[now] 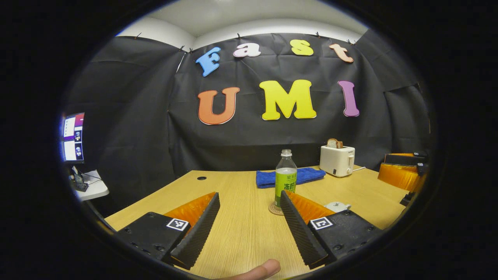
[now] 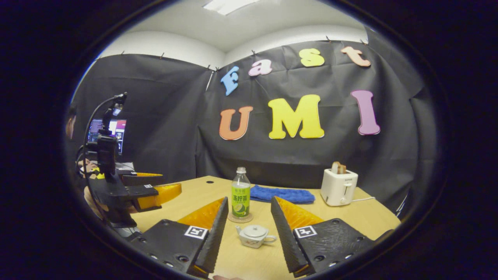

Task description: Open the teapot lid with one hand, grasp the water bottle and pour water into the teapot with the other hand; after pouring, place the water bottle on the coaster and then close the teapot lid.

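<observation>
A clear water bottle (image 1: 286,177) (image 2: 241,194) with a green label stands upright, capped, on a round coaster (image 1: 274,210) (image 2: 240,218) in the middle of the wooden table (image 1: 241,225). A small white teapot (image 2: 255,235) with its lid on sits in front of the coaster; in the left gripper view the teapot (image 1: 337,206) peeks out behind one finger. My right gripper (image 2: 249,199) is open, just short of the teapot and above it. My left gripper (image 1: 249,194) is open and empty, left of the bottle. The left gripper (image 2: 155,190) appears in the right gripper view too, held by a hand.
A white toaster (image 1: 337,159) (image 2: 338,188) holding bread stands at the back right, with a blue towel (image 1: 268,179) (image 2: 282,194) lying left of it. A monitor (image 1: 74,136) sits on a side desk at the left. The other gripper (image 1: 404,171) hovers at the table's right edge.
</observation>
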A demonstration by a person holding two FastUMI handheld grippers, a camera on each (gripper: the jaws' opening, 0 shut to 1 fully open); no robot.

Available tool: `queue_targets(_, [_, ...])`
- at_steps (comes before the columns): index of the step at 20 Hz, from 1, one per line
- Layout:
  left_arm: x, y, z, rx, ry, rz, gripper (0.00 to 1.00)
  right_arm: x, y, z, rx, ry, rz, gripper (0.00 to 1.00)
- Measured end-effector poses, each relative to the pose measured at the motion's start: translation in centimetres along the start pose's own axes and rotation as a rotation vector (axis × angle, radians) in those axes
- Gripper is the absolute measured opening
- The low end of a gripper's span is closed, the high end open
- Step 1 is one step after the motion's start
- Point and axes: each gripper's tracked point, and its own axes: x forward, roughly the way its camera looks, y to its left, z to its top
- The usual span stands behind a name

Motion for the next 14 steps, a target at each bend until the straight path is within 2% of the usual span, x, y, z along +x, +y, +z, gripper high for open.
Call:
queue_targets(3, [0.0, -1.0, 0.0, 0.006, -0.014, -0.024, 0.98, -1.3, -0.6, 1.0, -0.011, -0.025, -0.031, 0.97])
queue_targets(9, [-0.7, -1.8, 1.1, 0.002, -0.040, -0.059, 0.97, -2.6, -3.8, -0.1, 0.039, -0.003, -0.123, 0.95])
queue_targets(14, [-0.8, -1.0, 1.6, 0.011, -0.058, -0.043, 0.97, -2.6, -7.2, -0.7, 0.127, 0.020, -0.211, 0.96])
